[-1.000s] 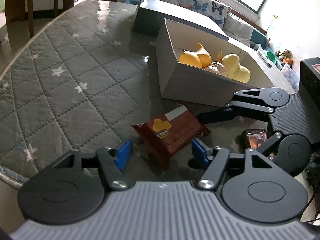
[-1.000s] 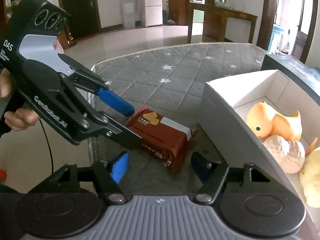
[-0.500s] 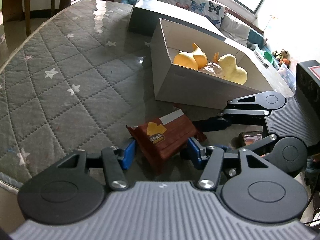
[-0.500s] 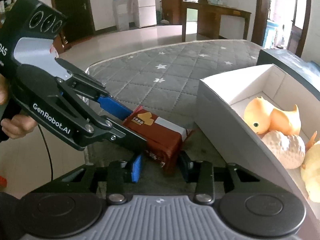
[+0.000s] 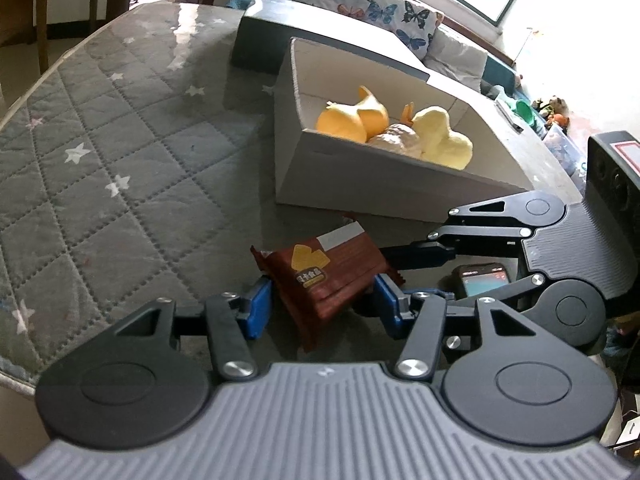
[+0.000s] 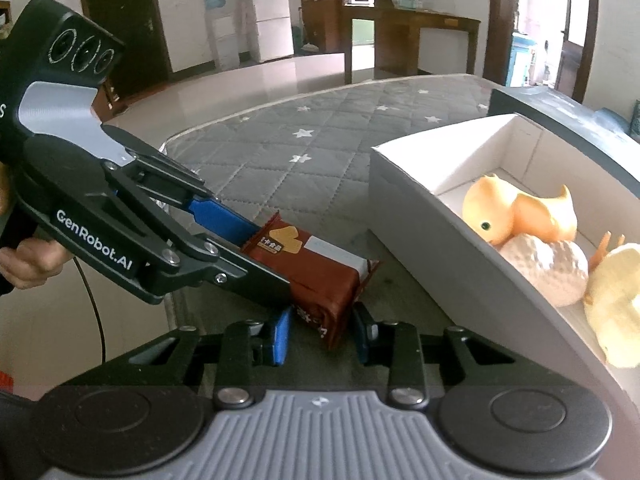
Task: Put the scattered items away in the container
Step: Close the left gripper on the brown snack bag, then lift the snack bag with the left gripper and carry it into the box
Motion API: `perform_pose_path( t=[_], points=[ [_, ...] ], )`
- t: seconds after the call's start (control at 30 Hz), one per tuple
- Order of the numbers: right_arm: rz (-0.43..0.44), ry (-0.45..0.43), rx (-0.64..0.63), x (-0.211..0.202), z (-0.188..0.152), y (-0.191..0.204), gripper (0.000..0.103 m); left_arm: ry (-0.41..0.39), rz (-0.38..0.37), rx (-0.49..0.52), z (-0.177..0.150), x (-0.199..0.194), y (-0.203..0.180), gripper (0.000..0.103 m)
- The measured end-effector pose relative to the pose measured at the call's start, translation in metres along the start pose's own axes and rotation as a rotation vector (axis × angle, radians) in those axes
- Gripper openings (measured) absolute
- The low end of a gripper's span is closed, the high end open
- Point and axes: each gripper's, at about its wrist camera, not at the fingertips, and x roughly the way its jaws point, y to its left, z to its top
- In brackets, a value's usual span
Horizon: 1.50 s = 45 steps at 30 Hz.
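A brown snack packet (image 5: 324, 276) (image 6: 320, 276) lies tilted on the quilted grey cover (image 5: 120, 160), just in front of the white cardboard box (image 5: 360, 184) (image 6: 400, 208). My left gripper (image 5: 322, 306) (image 6: 256, 256) is shut on the packet's near end, blue pads pressed on both sides. From the right, my right gripper (image 6: 320, 336) (image 5: 416, 276) is shut on the packet's other end. Inside the box lie an orange duck toy (image 5: 352, 120) (image 6: 516, 216), a pale textured ball (image 6: 548, 268) and a yellow duck toy (image 5: 440, 140) (image 6: 616, 300).
A dark grey lid (image 5: 280, 44) lies behind the box. A phone (image 5: 480, 280) with a lit screen sits under the right gripper's fingers. The cover's rounded edge (image 5: 24, 376) is close at my left. A hand (image 6: 28, 260) holds the left gripper's handle.
Both grippers moved in on the snack packet and their jaws narrowed from wide open until the pads met its sides. The packet's end has tipped up slightly.
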Motion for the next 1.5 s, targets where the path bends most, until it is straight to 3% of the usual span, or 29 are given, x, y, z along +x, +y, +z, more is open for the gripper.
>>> perform_pose_path(
  t=[0.53,0.8,1.17,1.5],
  points=[
    [-0.071,-0.114,0.03,-0.056,0.005,-0.006,0.031,-0.094,-0.054,0.065,0.024,-0.026,-0.043,0.055],
    [-0.141,-0.184,0.042,-0.078,0.019,-0.022,0.031,-0.167,-0.057,0.134,0.056,-0.029,-0.067,0.055],
    [-0.24,-0.206,0.12,-0.066,0.038,-0.076,0.031,-0.161,-0.073,0.177,0.112,0.018,-0.078,0.055],
    [-0.269,-0.174,0.204,-0.032,0.041,-0.119,0.031,-0.129,-0.079,0.16,0.137,0.064,-0.072,0.055]
  ],
)
